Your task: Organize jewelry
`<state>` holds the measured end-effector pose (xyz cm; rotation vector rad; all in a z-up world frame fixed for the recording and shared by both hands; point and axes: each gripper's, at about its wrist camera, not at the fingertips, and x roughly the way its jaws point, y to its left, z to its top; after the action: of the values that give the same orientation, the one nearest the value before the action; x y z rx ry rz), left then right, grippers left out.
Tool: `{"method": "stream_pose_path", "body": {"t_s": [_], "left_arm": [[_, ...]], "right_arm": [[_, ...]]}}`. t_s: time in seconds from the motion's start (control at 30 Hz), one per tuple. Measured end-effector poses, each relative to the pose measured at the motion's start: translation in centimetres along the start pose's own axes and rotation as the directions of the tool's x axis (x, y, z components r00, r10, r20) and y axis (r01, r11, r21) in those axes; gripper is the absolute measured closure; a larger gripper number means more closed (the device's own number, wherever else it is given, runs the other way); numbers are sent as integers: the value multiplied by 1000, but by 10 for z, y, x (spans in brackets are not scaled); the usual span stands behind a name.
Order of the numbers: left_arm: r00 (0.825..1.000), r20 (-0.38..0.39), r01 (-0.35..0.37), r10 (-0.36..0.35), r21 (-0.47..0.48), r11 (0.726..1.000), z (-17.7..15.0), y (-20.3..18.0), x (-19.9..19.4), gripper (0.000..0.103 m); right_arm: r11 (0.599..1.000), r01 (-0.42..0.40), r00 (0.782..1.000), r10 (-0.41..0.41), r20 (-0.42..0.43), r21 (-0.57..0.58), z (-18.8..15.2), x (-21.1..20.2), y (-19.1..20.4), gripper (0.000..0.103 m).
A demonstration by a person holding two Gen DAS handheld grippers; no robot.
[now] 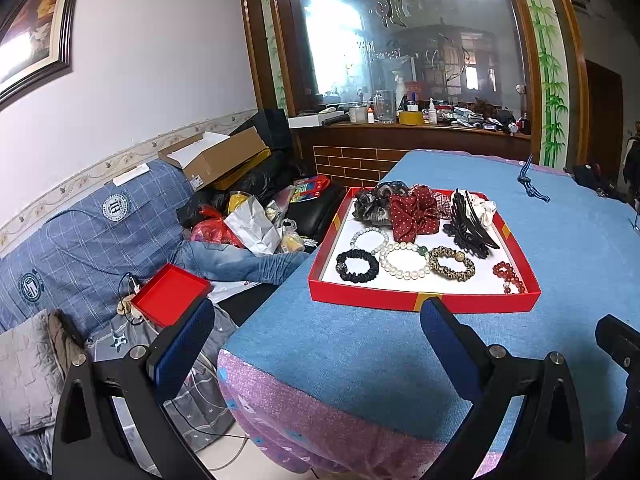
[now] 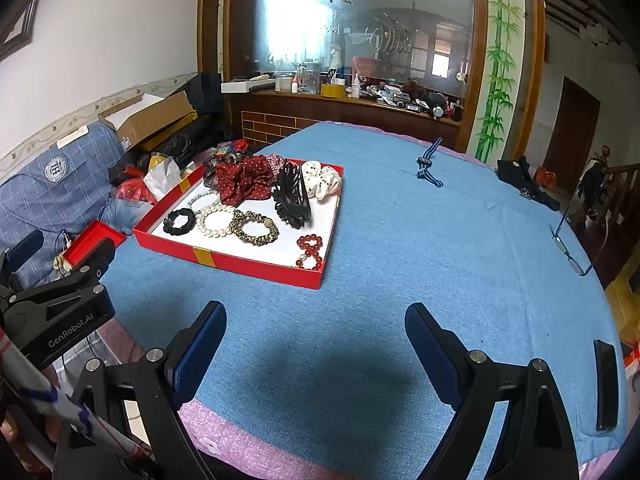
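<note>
While both tongs, left (image 1: 316,330) and right (image 2: 316,332), gape wide and empty, nothing is gripped. Bracelets lie sorted in the red tray (image 2: 256,266); its far corner seems cluttered.

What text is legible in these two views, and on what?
"GenRobot.AI": on the left hand-held gripper, seen in the right wrist view.
"H": in the round crest on the blue sofa cover; its ring lettering is too small to read.
Counter bottle labels and cardboard box sticker: blurred, unreadable.
</note>
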<state>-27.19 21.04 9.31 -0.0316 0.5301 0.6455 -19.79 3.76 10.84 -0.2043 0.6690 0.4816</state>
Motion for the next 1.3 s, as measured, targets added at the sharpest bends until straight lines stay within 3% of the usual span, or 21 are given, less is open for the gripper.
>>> {"method": "stream_pose_path", "body": {"t_s": [1.3], "left_arm": [[1000, 4, -9, 9, 8, 1000, -1, 2, 3, 1]], "right_arm": [[1000, 4, 1000, -4, -7, 0, -2, 1, 3, 9]]}}
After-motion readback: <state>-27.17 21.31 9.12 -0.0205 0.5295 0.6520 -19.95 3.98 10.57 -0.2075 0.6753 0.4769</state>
